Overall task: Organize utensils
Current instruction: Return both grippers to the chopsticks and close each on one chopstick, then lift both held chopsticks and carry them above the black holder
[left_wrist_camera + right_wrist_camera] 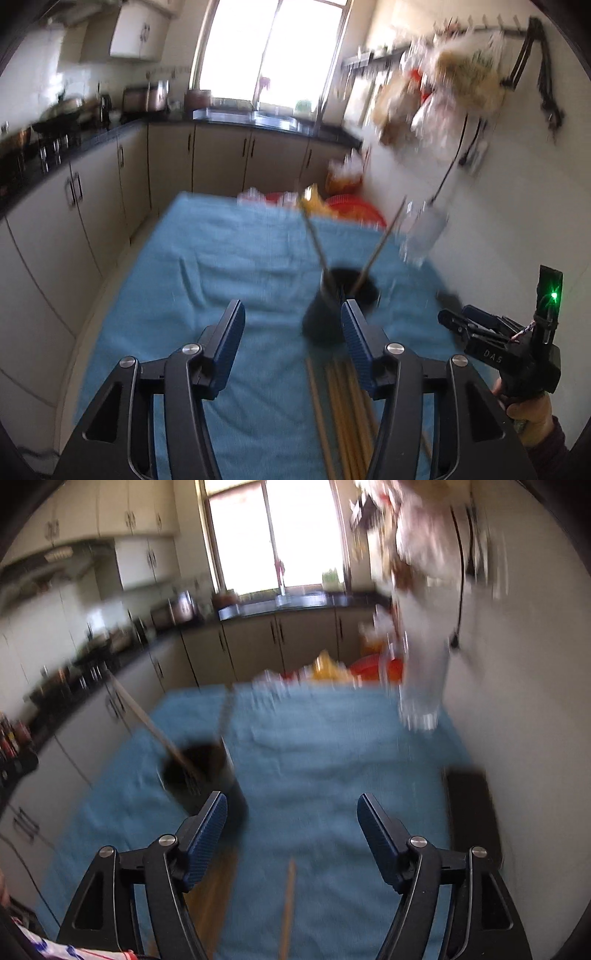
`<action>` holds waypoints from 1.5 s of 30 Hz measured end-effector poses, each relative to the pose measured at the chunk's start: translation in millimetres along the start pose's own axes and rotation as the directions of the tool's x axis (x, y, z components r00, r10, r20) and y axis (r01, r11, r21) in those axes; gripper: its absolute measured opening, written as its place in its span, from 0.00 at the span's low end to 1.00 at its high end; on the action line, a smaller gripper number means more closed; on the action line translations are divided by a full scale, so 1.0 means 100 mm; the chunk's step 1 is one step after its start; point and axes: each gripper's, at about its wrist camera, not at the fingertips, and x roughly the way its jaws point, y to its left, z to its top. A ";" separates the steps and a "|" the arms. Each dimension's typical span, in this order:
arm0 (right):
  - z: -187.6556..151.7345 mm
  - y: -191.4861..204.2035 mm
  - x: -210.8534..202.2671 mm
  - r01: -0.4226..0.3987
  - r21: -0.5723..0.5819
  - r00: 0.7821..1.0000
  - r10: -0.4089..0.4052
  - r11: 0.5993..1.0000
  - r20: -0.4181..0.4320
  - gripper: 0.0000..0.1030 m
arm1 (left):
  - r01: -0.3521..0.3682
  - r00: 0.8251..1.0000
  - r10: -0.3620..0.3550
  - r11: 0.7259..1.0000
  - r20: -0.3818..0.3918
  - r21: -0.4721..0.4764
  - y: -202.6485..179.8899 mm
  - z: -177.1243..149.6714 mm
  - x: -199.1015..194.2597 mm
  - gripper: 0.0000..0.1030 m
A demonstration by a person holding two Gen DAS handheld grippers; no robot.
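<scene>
Chopsticks: loose bundle on blue cloth, long axis running away toward black holder; directly beneath left gripper, nearer than right gripper. Both grippers: jaws apart, empty.

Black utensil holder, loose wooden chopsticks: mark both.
Black cylindrical utensil holder (325, 314), left wrist view, outer wall below the rim.
Loose wooden chopsticks (345, 413), left wrist view, mid-shaft of the bundle on the cloth.

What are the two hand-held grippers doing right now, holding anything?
Left hand-held gripper: open, holding nothing.
Right hand-held gripper: open, holding nothing.
</scene>
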 end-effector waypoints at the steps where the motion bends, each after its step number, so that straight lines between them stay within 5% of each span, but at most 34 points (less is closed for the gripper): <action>1: -0.15 -0.06 0.10 -0.007 0.006 0.999 0.007 1.000 -0.053 0.75 | 0.001 0.999 -0.001 1.000 -0.038 -0.003 0.00 -0.11 0.11 0.51; 5: -0.48 -0.13 0.31 -0.014 -0.003 0.986 0.014 1.000 -0.164 0.70 | 0.004 0.987 0.000 1.000 -0.158 0.025 -0.05 -0.42 0.47 0.50; 10: -0.64 -0.09 0.46 -0.027 -0.042 0.973 0.017 0.999 -0.229 0.52 | 0.013 0.960 0.010 0.997 -0.280 0.081 -0.19 -0.66 0.91 0.31; 16: -0.72 -0.04 0.66 -0.015 -0.078 0.961 -0.007 0.997 -0.276 0.46 | -0.007 0.943 0.046 0.993 -0.331 0.117 -0.25 -0.74 1.24 0.29; 22: -0.71 0.04 0.77 0.014 -0.124 0.962 -0.048 0.992 -0.270 0.44 | -0.004 0.926 0.062 0.988 -0.372 0.155 -0.30 -0.78 1.46 0.15; 37: -0.55 0.16 0.95 0.029 -0.129 0.960 -0.063 0.991 -0.272 0.19 | 0.006 0.940 0.053 0.985 -0.338 0.172 -0.40 -0.71 1.63 0.15; 38: -0.54 0.16 0.97 0.028 -0.127 0.961 -0.061 0.992 -0.270 0.14 | 0.008 0.940 0.054 0.984 -0.336 0.180 -0.40 -0.71 1.63 0.06; 40: -0.53 0.17 0.99 0.028 -0.127 0.962 -0.062 0.991 -0.265 0.07 | 0.007 0.941 0.058 0.982 -0.333 0.189 -0.41 -0.71 1.63 0.06; 45: -0.53 0.13 0.97 0.018 -0.098 0.965 -0.043 0.995 -0.259 0.06 | -0.005 0.952 0.059 0.984 -0.301 0.178 -0.37 -0.66 1.53 0.05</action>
